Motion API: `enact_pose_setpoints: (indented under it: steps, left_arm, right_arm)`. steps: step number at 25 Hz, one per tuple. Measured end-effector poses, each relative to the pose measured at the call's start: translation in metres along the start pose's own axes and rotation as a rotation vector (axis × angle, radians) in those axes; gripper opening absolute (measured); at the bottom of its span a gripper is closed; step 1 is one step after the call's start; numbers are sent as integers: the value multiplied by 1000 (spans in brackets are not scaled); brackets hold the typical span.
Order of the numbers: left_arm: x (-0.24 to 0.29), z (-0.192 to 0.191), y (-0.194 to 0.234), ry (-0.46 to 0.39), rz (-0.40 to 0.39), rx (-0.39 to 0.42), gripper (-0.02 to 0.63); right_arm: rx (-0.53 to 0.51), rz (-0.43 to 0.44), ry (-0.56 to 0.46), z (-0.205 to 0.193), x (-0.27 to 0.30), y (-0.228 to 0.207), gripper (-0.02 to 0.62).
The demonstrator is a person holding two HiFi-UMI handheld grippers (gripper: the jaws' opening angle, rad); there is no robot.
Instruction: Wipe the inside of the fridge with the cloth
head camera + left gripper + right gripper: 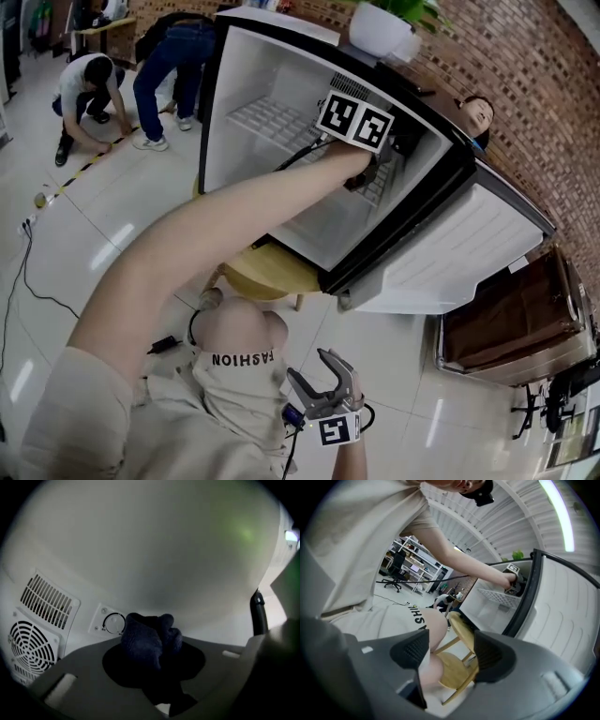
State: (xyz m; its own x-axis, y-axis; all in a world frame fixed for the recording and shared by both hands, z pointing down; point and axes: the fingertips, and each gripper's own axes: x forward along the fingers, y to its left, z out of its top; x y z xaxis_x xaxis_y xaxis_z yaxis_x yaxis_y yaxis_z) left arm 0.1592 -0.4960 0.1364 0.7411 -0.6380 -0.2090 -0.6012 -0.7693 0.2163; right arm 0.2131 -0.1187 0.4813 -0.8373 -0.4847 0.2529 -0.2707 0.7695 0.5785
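**Left gripper (154, 663) holds the cloth (150, 638) deep inside the fridge (246, 122)**

Clamped between the left jaws, the cloth is a dark blue knitted wad, soft and crumpled. It bulges forward out of the grip at the lower centre of the left gripper view. Straight ahead of it is the fridge's smooth white plastic inner wall, which fills the upper frame. Whether the wad touches that wall cannot be told.

Just left of the cloth sits a round thermostat dial (114, 623) on a small plate. Further left is a slotted vent (49, 602) above a circular fan grille (29, 649). A wipe from here would likely mean pressing the wad forward and sweeping across, minding the dial's raised knob.

In the head view the left arm reaches into the open cabinet at upper centre, next to a white wire shelf (267, 117). The right gripper (314, 373) hangs at the bottom of that frame, well apart from the fridge, with its jaws spread and holding nothing. Between them only the person's knee and a round wooden stool (452, 665) show. The left hand is plainly the nearer one.
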Motion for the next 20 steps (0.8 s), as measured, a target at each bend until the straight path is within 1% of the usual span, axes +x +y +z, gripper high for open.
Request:
enact_pose_setpoints:
  steps: [2, 4, 5, 6, 7, 8, 9, 10, 11, 13, 14, 17, 18, 19, 20]
  left_arm:
    - [-14, -5, -22, 62, -75, -17, 103]
    - [-35, -10, -51, 136, -165, 10, 103]
    - [-48, -13, -69, 182, -226, 41, 103]
    - [-63, -17, -87, 232, -304, 71, 109]
    - [-78, -22, -105, 281, -394, 85, 115]
    - [-91, -26, -120, 321, -475, 78, 118]
    - [-100, -28, -129, 342, -520, 59, 120]
    - [-102, -28, -129, 345, -521, 42, 121]
    - [-98, -27, -122, 338, -489, 29, 123]
    - [-83, -24, -98, 321, -388, 20, 123]
    - [-74, -23, -83, 316, -322, 36, 120]
    - [-47, -18, -32, 298, -87, 153, 112]
    - [-40, -17, -17, 290, -27, 183, 112]
    - [-34, -15, -5, 278, 9, 195, 112]
    - [-29, -15, 3, 263, 27, 189, 112]
  right_arm:
    - [11, -2, 4, -2, -1, 2, 296]
    - [17, -2, 12, -4, 1, 2, 296]
    - [18, -1, 16, -5, 2, 2, 296]
    - [19, -1, 19, -5, 5, 1, 296]
    - [20, -2, 19, -4, 7, 1, 296]
    - [21, -3, 18, -3, 9, 1, 296]
    - [22, -3, 15, -2, 11, 1, 296]
    - [22, -3, 13, -1, 13, 1, 296]
    - [19, -3, 13, 0, 15, 2, 296]
    - [10, -1, 17, 2, 18, 4, 296]
    - [6, -2, 19, 4, 18, 6, 296]
    - [-9, -7, 35, 9, 12, 7, 296]
    - [-10, -10, 40, 10, 9, 8, 296]
    - [-10, -12, 46, 11, 6, 10, 296]
    - [-11, -13, 53, 11, 3, 12, 296]
